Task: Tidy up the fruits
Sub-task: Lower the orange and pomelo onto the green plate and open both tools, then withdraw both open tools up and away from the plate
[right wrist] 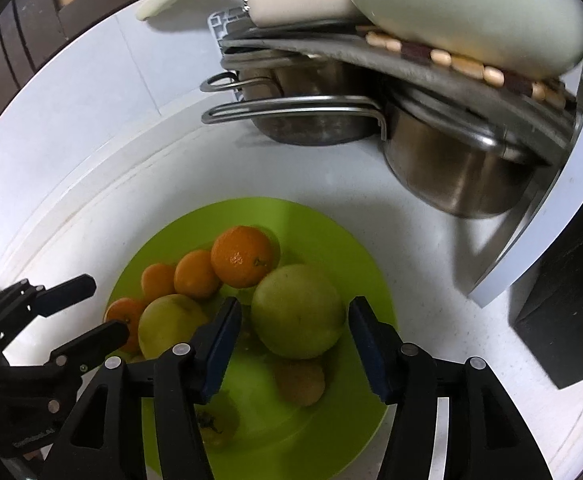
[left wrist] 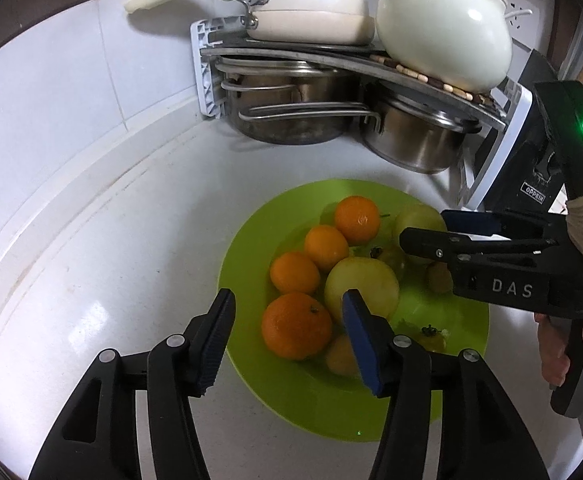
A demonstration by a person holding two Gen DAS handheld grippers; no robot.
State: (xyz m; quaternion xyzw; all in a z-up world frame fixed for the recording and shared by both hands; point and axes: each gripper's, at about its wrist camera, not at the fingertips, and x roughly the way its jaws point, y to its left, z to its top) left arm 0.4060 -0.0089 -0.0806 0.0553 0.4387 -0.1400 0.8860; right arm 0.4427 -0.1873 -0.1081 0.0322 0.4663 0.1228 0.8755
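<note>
A lime-green plate (left wrist: 247,264) on the white counter holds several oranges, two green apples, a brown kiwi and yellow persimmons. My left gripper (left wrist: 287,342) is open above the plate's near edge, straddling the nearest orange (left wrist: 295,326) without touching it. My right gripper (right wrist: 293,350) is open, its fingers either side of a green apple (right wrist: 297,312) and above the kiwi (right wrist: 301,382). The right gripper (left wrist: 423,226) also shows in the left wrist view, the left gripper (right wrist: 95,306) in the right wrist view. The second apple (left wrist: 361,286) lies mid-plate.
A corner rack (left wrist: 331,56) at the back holds steel pots (left wrist: 415,136), a cream pan (left wrist: 311,12) and a white teapot (left wrist: 443,28). A black box (right wrist: 563,312) stands right of the plate. White tiled wall runs along the left.
</note>
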